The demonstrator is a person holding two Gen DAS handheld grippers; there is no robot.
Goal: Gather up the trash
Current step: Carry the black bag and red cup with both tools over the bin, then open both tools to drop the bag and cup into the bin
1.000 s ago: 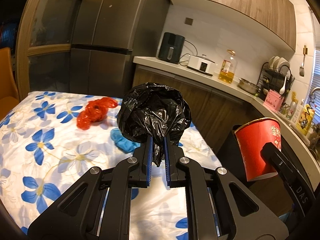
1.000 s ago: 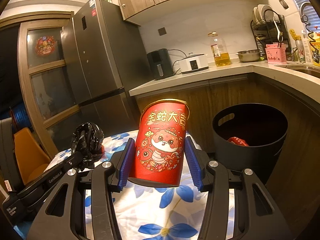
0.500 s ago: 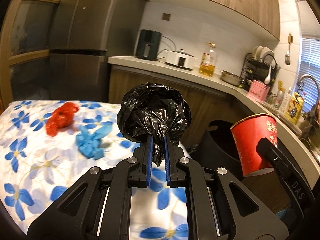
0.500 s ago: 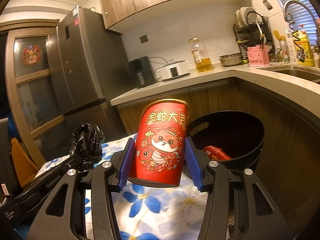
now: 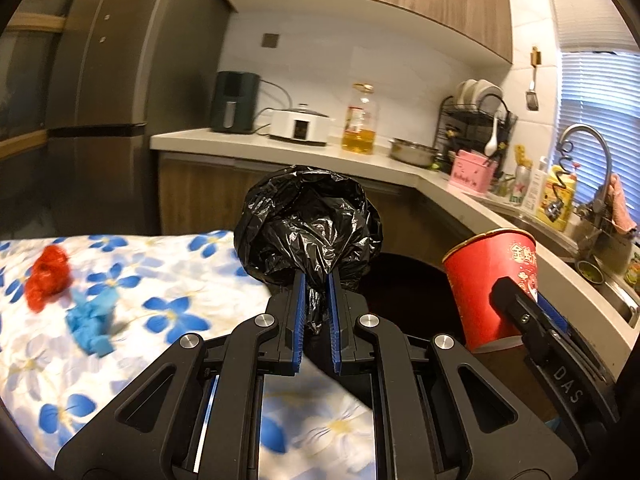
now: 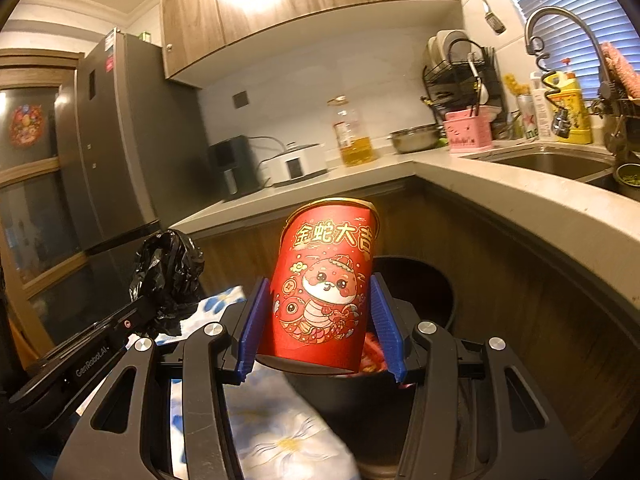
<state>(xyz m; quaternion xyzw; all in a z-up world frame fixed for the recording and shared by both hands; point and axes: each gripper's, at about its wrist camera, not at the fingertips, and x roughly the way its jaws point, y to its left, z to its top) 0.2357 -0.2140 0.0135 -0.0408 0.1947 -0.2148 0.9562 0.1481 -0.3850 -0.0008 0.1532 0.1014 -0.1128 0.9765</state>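
Note:
My left gripper (image 5: 316, 284) is shut on a crumpled black plastic bag (image 5: 308, 224), held above the table's edge; the bag also shows in the right wrist view (image 6: 168, 276). My right gripper (image 6: 320, 312) is shut on a red paper cup (image 6: 324, 288) with a cartoon snake, held upright over the black bin (image 6: 432, 292); the cup also shows in the left wrist view (image 5: 490, 280). Red trash (image 6: 374, 354) lies inside the bin. A red plastic wad (image 5: 48, 276) and a blue wad (image 5: 92, 324) lie on the floral tablecloth (image 5: 160, 280).
A curved counter (image 6: 520, 208) wraps behind the bin, with an oil bottle (image 5: 360, 120), a cooker (image 5: 298, 126), a dish rack (image 5: 476, 120) and a sink (image 6: 548, 164). A grey fridge (image 6: 116, 152) stands at the left.
Both grippers have swung right, away from the table and toward the bin. The cup is now over the bin's opening. Both grips are unchanged.

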